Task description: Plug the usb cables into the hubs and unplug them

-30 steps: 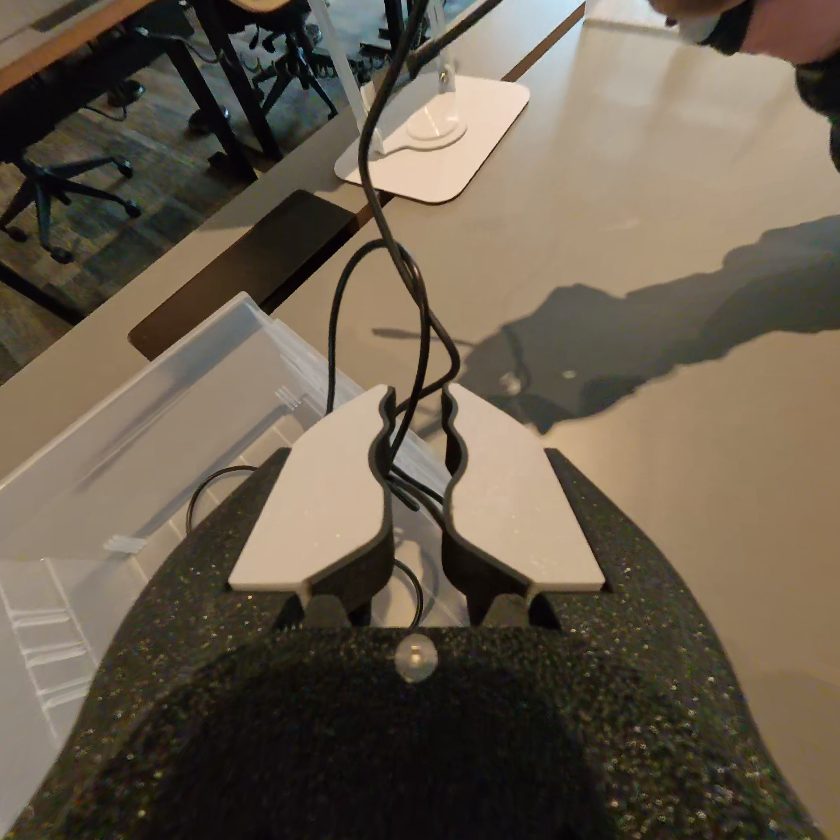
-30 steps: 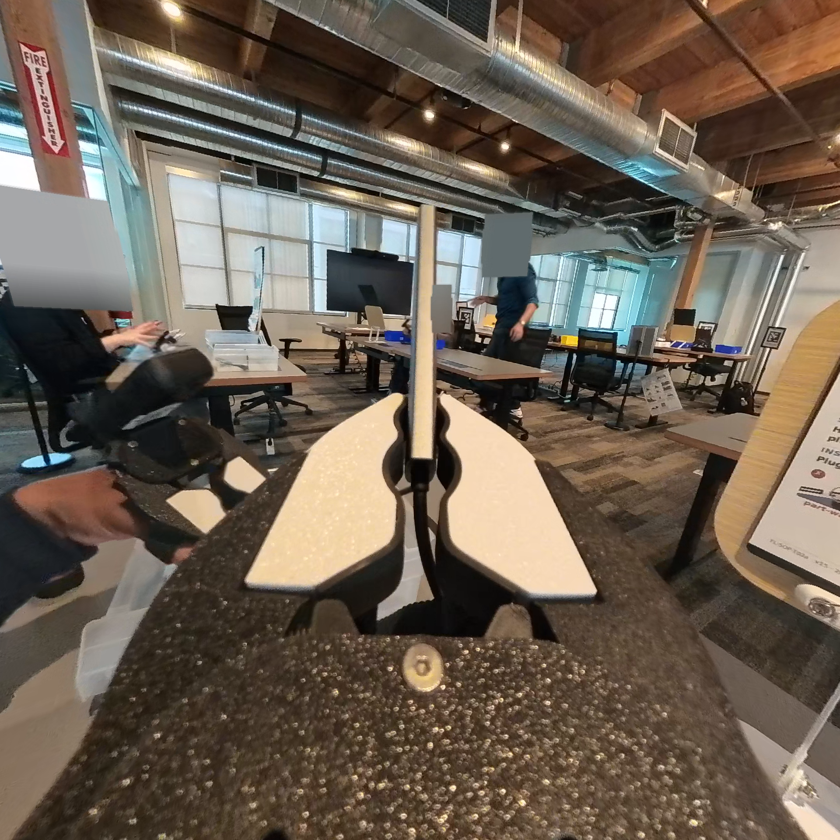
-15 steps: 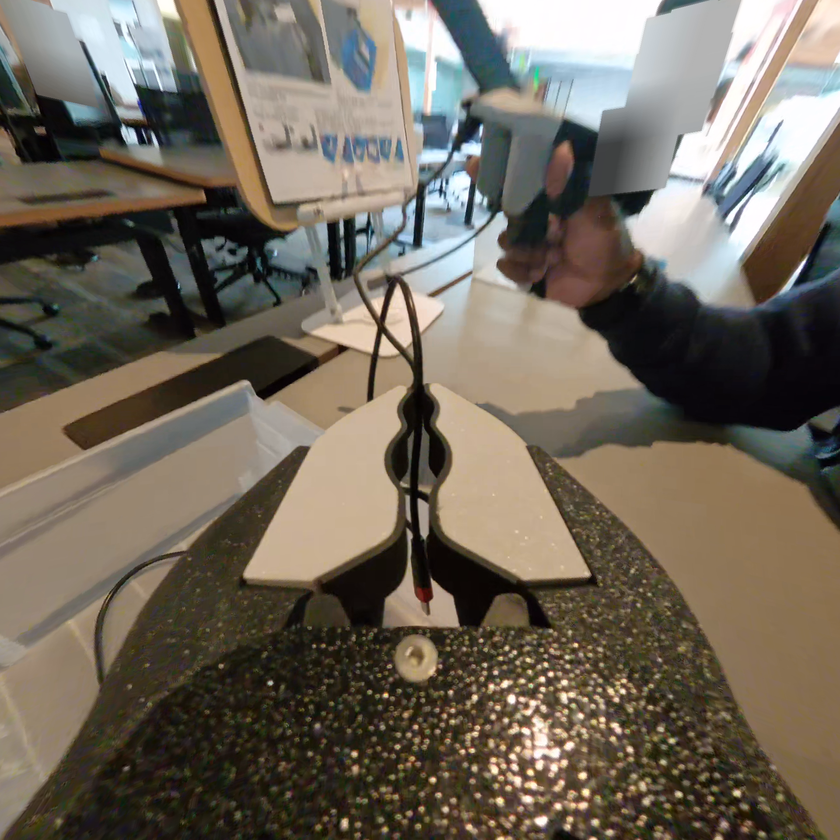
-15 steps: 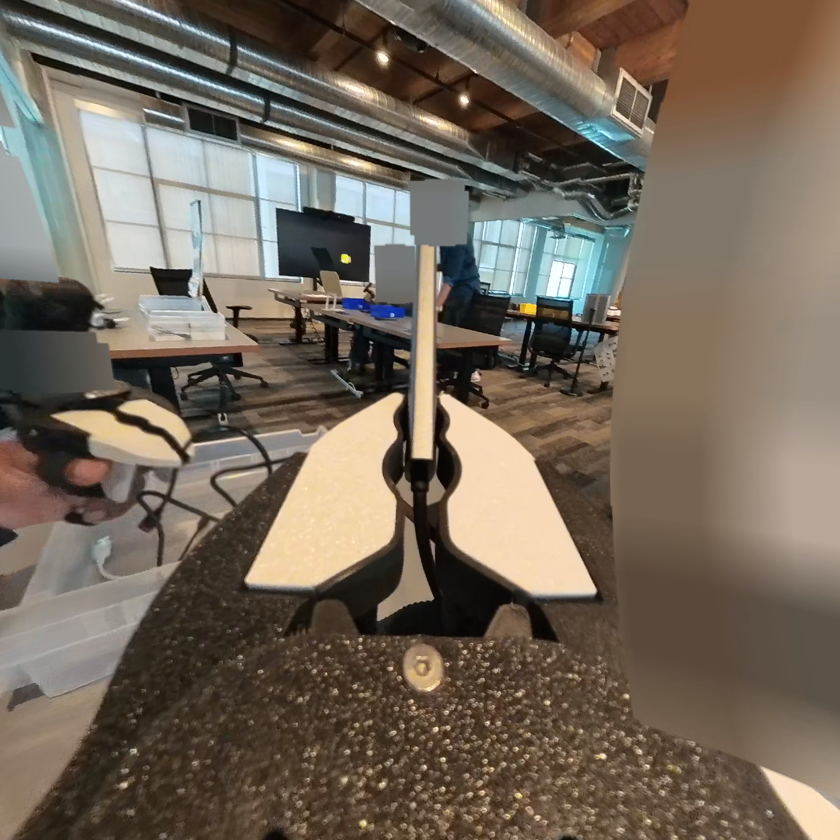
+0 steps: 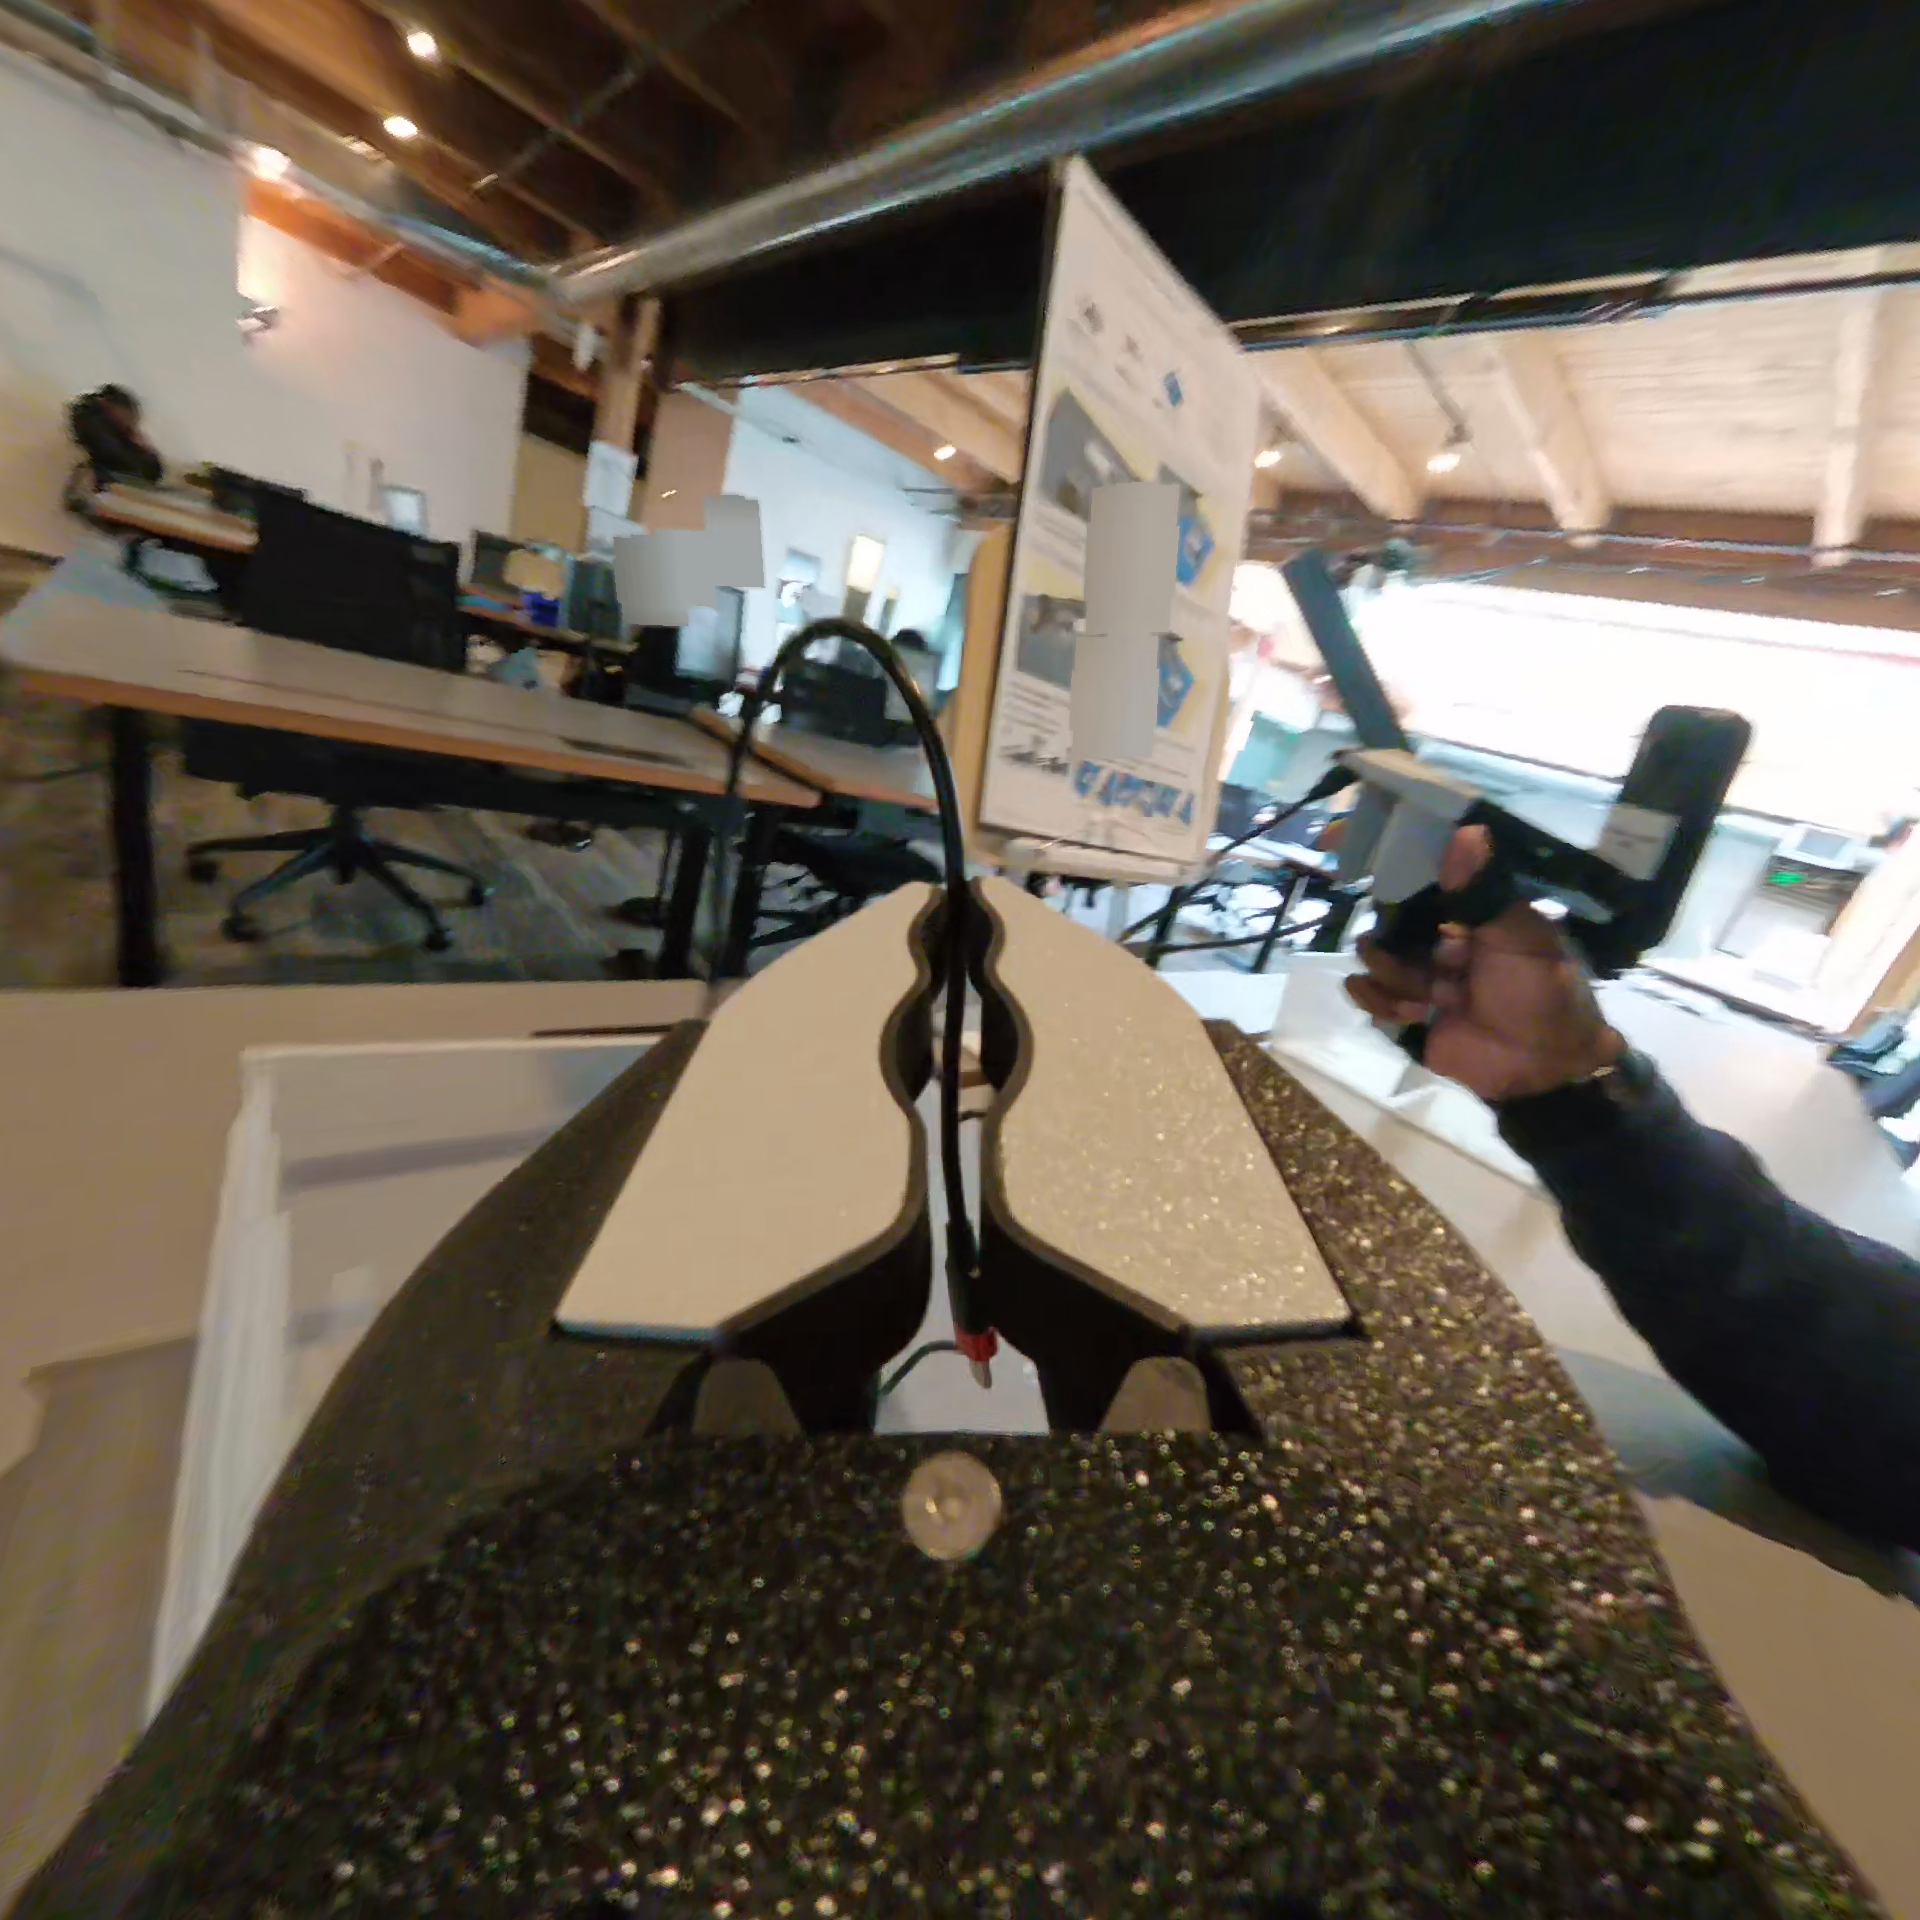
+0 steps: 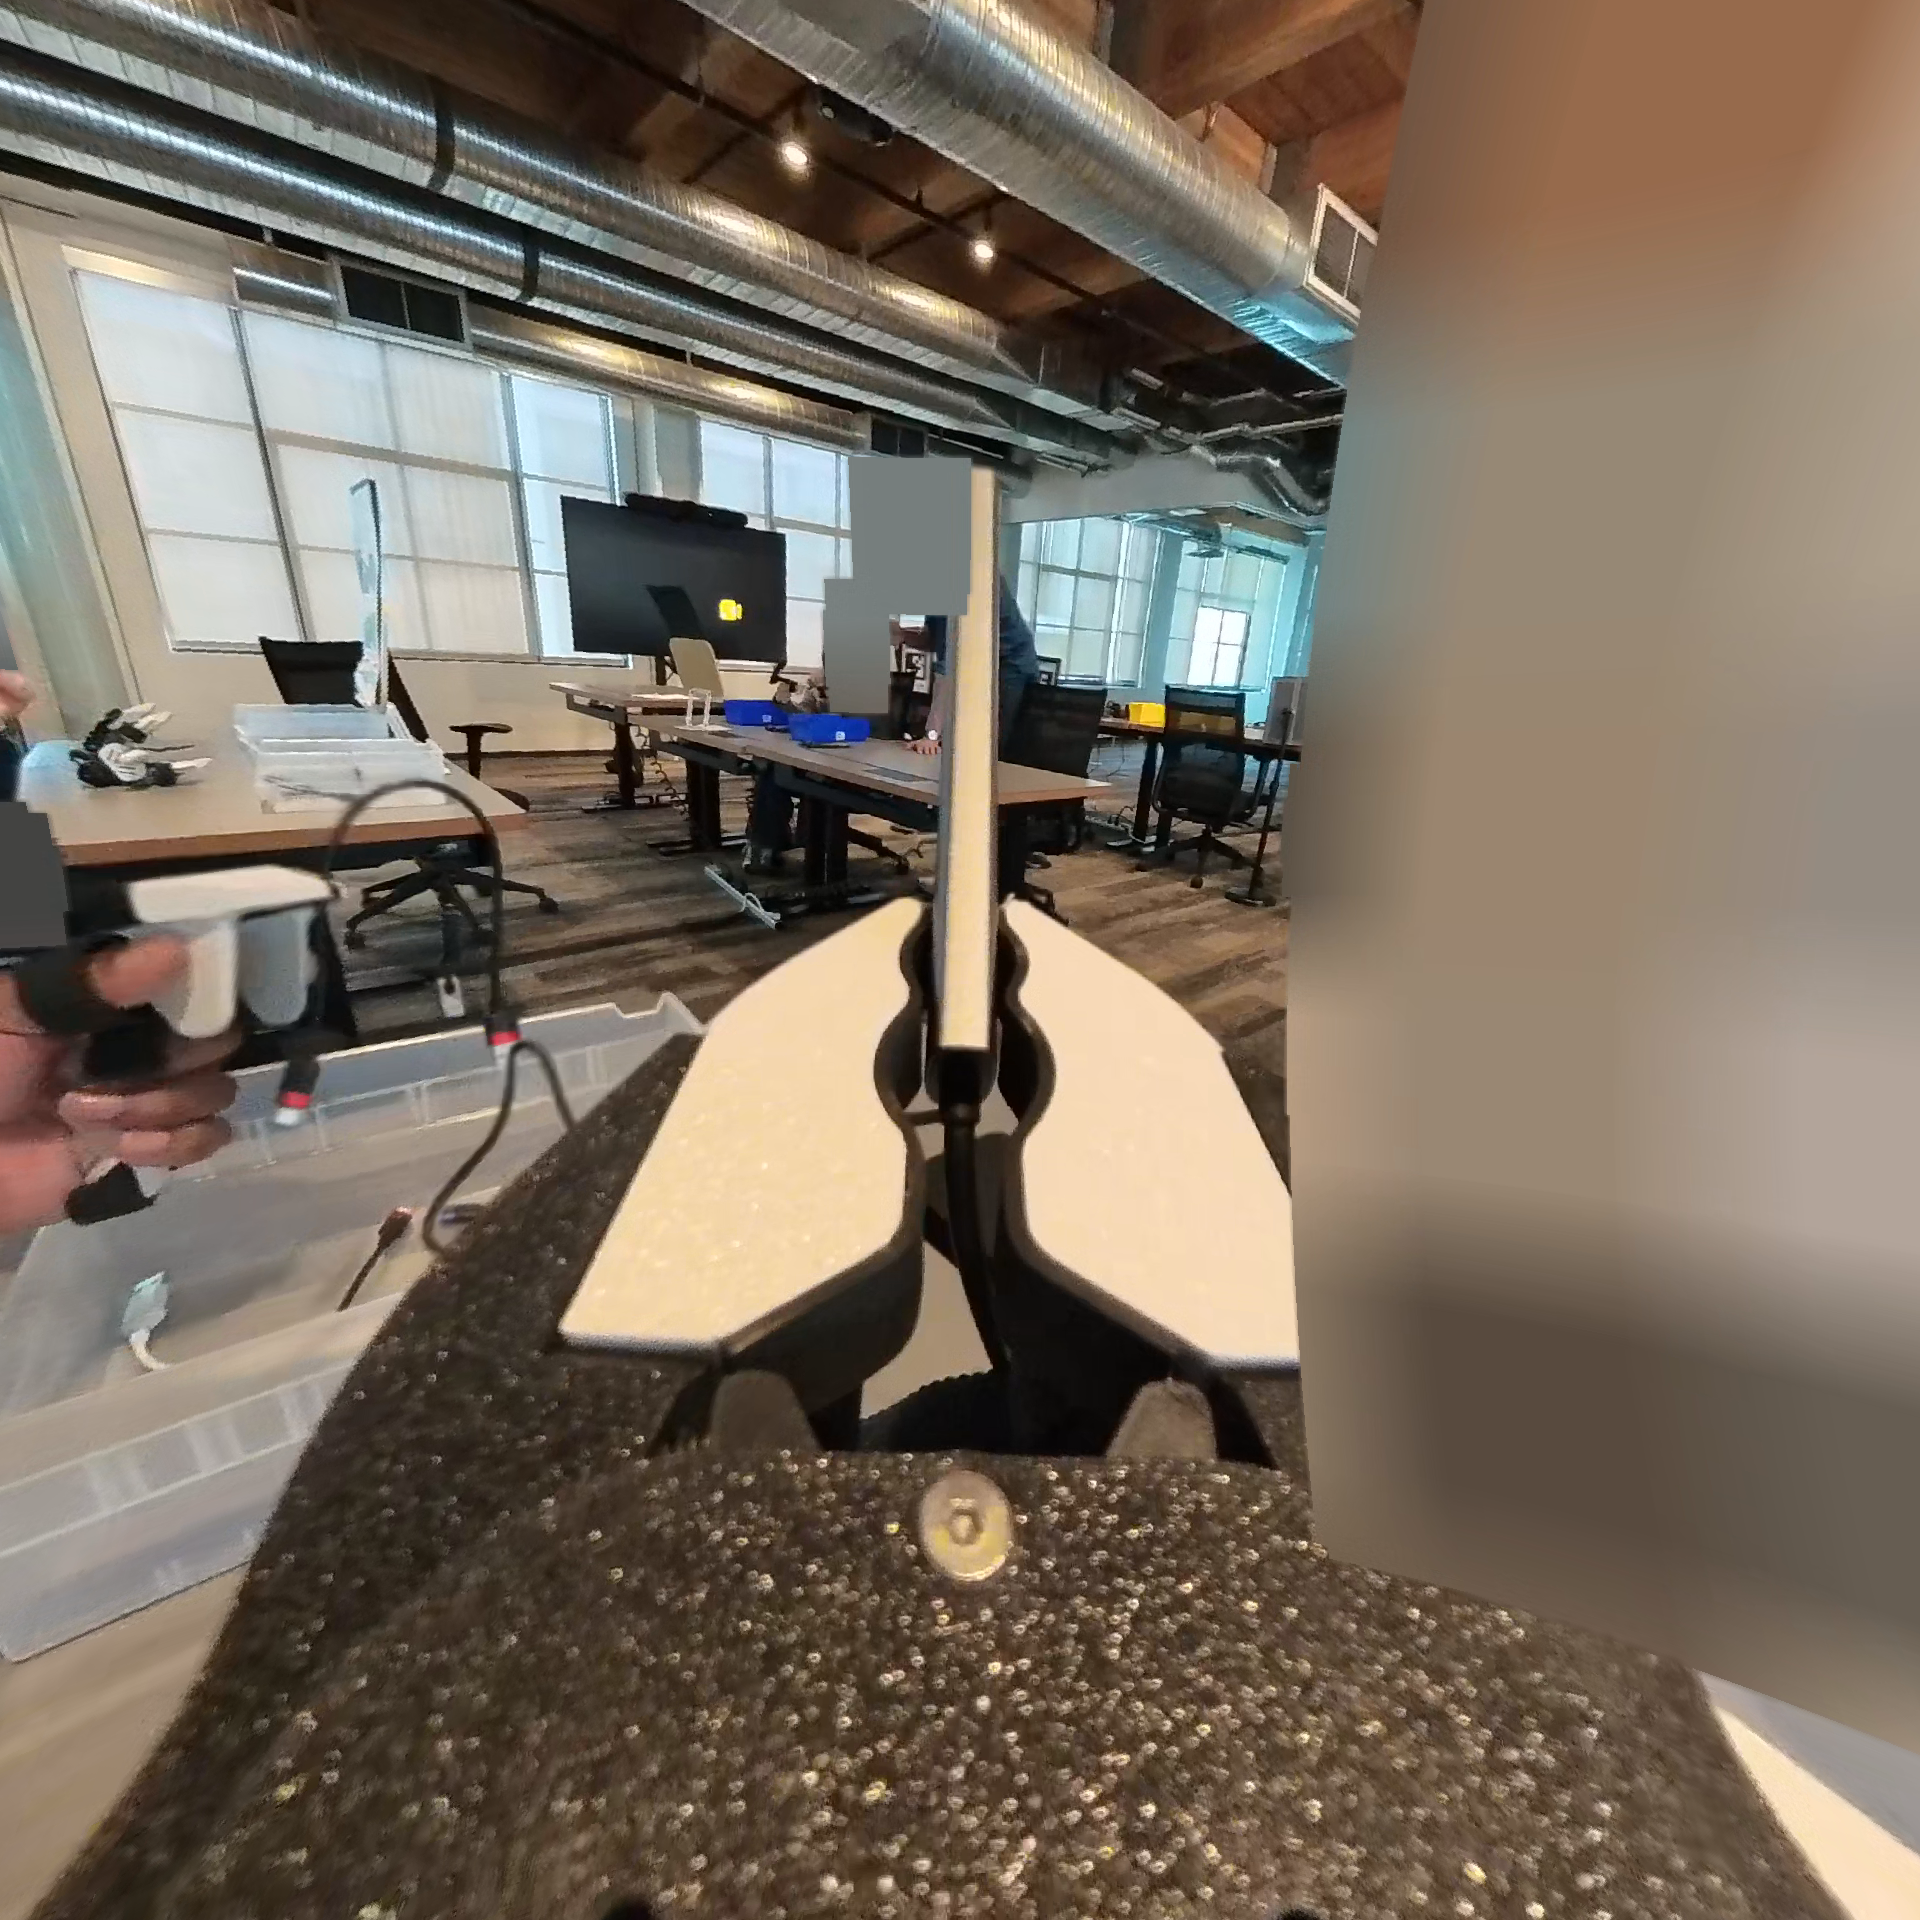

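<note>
Across the pale bench (image 5: 94,1081) at 9 o'clock sits a clear plastic bin (image 5: 239,1226). Left gripper (image 5: 958,914) fingers are clenched on a black usb cable (image 5: 940,790), which arches up at 12 o'clock, its red-tipped plug (image 5: 975,1349) hanging back toward the camera. Right gripper (image 6: 966,925) fingers are clamped on a slim silver hub (image 6: 968,790), upright at 12 o'clock, black lead trailing below.

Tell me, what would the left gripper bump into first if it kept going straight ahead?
Probably nothing close. The left gripper, shut on a black cable, points across open floor toward desks. The standing sign sits just right of that line, though depth is hard to judge.
</note>
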Tool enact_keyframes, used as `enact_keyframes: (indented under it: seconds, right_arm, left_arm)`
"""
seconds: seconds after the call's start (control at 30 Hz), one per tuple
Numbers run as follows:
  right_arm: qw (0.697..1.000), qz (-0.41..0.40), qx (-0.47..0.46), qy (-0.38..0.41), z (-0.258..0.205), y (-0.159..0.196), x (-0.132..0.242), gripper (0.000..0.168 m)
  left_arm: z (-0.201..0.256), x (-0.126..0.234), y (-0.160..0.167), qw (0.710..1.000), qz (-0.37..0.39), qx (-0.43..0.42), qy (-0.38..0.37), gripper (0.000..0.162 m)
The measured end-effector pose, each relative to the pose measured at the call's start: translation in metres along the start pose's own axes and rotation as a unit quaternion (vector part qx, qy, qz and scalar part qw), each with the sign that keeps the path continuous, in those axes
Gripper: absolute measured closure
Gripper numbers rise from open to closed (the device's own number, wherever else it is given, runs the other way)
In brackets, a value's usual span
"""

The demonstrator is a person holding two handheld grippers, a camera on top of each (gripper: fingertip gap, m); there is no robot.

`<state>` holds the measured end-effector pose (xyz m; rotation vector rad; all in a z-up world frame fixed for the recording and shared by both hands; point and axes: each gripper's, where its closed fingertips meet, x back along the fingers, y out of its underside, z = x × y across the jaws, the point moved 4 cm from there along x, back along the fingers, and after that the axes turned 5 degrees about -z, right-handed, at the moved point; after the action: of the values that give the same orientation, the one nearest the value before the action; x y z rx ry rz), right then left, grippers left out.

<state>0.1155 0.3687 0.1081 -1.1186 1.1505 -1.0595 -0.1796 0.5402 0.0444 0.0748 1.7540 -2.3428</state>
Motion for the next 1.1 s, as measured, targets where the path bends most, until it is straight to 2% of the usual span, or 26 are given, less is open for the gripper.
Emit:
enact_keyframes:
  seconds: [0.2,0.37,0.67,0.8,1.1]
  right_arm:
    - [1.000,0.019,0.006,-0.011,-0.006,-0.012,0.005,0.159]
    - [0.999,0.030,0.016,-0.023,-0.015,-0.023,0.010,0.159]
    - [0.997,0.065,0.021,-0.043,-0.023,-0.054,0.034,0.159]
    - [0.994,0.100,0.017,-0.047,-0.023,-0.077,0.053,0.159]
    - [0.985,0.166,0.031,-0.041,-0.021,-0.122,0.107,0.159]
  left_arm:
    - [-0.014,-0.007,0.027,0.986,-0.142,-0.019,-0.090,0.160]
    - [-0.032,-0.011,0.065,0.940,-0.288,-0.029,-0.182,0.159]
    - [-0.039,-0.014,0.111,0.875,-0.433,-0.031,-0.213,0.156]
    - [-0.040,-0.013,0.118,0.861,-0.456,-0.035,-0.221,0.145]
    - [-0.040,-0.012,0.089,0.880,-0.396,-0.079,-0.251,0.140]
